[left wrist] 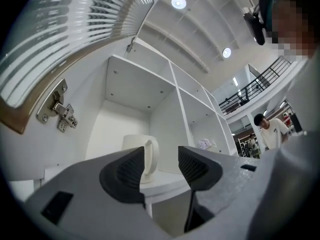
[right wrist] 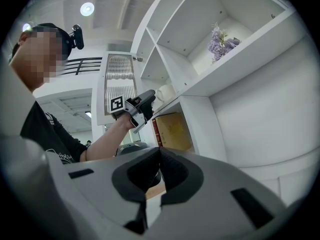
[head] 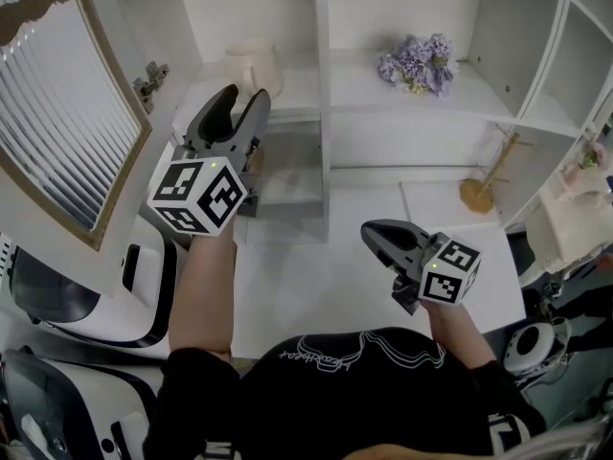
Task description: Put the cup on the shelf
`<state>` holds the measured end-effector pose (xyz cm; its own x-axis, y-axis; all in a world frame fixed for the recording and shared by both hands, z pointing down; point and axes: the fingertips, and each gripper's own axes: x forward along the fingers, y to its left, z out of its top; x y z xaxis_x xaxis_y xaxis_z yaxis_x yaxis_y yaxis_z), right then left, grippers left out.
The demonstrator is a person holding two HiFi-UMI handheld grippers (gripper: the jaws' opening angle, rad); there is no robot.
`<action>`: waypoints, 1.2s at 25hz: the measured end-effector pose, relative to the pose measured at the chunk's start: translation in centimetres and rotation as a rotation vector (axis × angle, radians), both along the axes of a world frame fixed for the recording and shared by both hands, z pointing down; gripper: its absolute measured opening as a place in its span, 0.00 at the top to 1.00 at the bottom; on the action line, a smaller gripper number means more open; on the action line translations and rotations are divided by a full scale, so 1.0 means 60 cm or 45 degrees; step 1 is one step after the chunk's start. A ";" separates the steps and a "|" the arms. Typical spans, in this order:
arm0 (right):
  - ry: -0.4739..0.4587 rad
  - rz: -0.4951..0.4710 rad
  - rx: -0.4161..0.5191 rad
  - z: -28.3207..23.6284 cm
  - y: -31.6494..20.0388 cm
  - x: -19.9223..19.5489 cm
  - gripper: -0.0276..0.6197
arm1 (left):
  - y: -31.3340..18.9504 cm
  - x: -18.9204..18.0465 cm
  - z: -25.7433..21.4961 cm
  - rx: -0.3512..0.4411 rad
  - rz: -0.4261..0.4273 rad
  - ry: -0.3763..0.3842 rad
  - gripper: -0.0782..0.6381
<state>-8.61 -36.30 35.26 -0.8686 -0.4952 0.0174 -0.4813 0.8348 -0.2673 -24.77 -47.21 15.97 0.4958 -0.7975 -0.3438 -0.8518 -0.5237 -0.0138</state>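
1. The right gripper [head: 375, 238] hangs low over the white bench [head: 316, 286], well apart from the shelving; its fingers are together with nothing between them, so it seems to have no part in the step in hand.
2. The left gripper [head: 244, 99] is raised to the upper left compartment; its fingers [left wrist: 122, 174] stand wide apart and grip nothing; the cream cup [left wrist: 134, 141] shows through the gap, beyond the pads and not touched by them.
3. The cup [head: 254, 65] stands upright on the shelf [head: 297, 89], set back from the front edge with its handle turned toward the left gripper; judged from this, the placing is done and only drawing the left gripper clear is left.
4. Close beside that way out, the open slatted cabinet door [head: 57, 113] and its metal hinge [head: 150, 82] lie to the left and the upright divider to the right; a straight pull back should miss both, though a sideways swing could catch the handle.
5. In the compartment below, the right gripper view shows a yellowish box [right wrist: 175, 131].
6. Farther right, a bunch of purple flowers [head: 417, 63] lies on the neighbouring shelf, and a wooden stand [head: 484, 180] sits lower at the back of the bench; both are well apart from the cup.
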 end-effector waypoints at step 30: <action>-0.094 -0.134 0.010 -0.018 0.167 0.105 0.95 | 0.375 0.293 0.307 -0.520 0.488 -0.112 0.88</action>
